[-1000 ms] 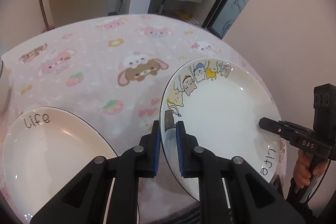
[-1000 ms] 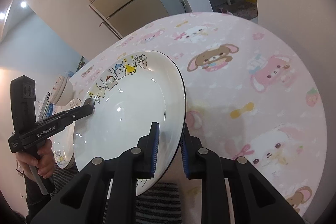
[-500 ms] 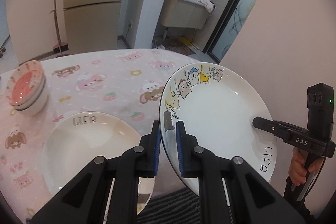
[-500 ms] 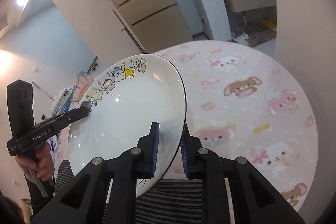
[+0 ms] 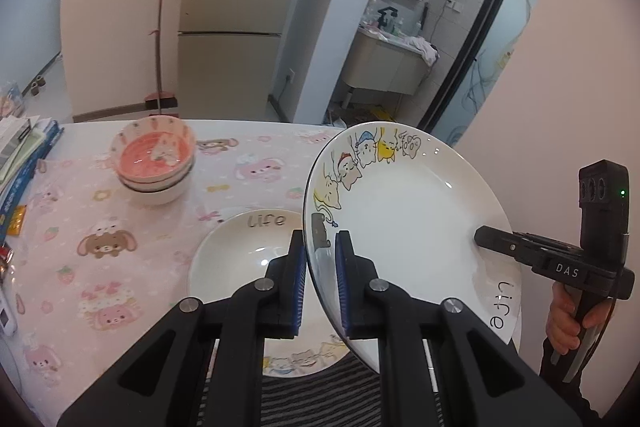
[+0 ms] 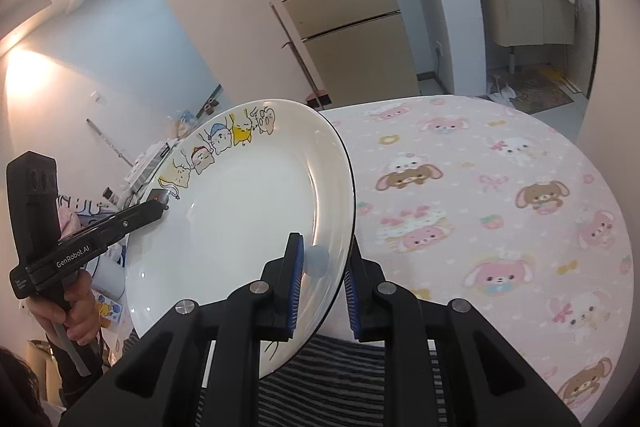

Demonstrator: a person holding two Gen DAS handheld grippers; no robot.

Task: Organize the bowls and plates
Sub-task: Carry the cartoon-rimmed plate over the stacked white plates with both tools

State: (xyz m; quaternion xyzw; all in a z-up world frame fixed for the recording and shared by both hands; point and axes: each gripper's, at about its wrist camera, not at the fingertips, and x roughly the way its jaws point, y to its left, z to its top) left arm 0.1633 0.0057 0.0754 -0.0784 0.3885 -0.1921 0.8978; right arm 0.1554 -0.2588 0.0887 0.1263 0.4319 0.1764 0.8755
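A white plate with cartoon cats and the word "Life" (image 5: 408,223) (image 6: 248,211) hangs tilted in the air above the table's near edge. My left gripper (image 5: 320,267) is shut on its left rim. Across the plate, my right gripper (image 6: 323,275) is shut on the opposite rim; its black body (image 5: 552,263) shows at the right of the left wrist view. A second "Life" plate (image 5: 244,259) lies flat on the pink tablecloth below. Stacked bowls, the top one pink inside (image 5: 154,159), stand at the table's far left.
The round table carries a pink cartoon-animal tablecloth (image 6: 500,211). Books and papers (image 5: 20,155) lie at its left edge. A wall (image 5: 560,99) stands close on the right. A person's hand (image 6: 76,311) grips the left tool's handle. A fridge and a broom are beyond.
Both grippers have lifted the cat plate up and back from the table. The view has risen, so the flat plate and the stacked bowls now show further off below.
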